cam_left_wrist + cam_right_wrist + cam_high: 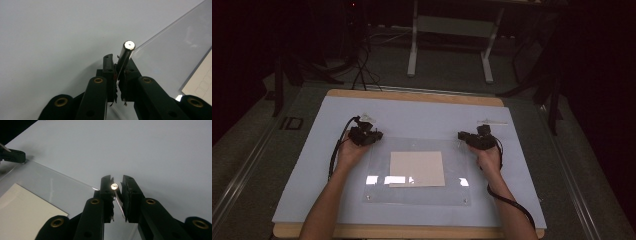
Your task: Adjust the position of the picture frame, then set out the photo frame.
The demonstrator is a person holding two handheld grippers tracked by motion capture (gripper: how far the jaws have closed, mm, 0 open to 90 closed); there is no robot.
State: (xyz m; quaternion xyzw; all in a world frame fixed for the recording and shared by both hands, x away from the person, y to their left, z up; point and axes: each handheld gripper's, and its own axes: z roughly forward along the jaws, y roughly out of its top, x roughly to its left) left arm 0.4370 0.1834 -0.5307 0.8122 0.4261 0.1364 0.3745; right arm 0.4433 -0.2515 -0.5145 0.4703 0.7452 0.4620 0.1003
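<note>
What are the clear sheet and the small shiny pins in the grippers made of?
Clear flat sheet: likely acrylic, glossy; it is transparent and mirrors lamp glare. Shiny cylindrical pin in the left gripper: looks like polished metal, with a bright mirror-like end. Pin in the right gripper: probably the same.

Dim lab: bench (412, 97), cables (362, 70), metal stand (452, 30)

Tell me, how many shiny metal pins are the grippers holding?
2. One metal pin sits between the left gripper's jaws at the clear sheet's corner; the other is in the right gripper. More may be hidden.
</note>
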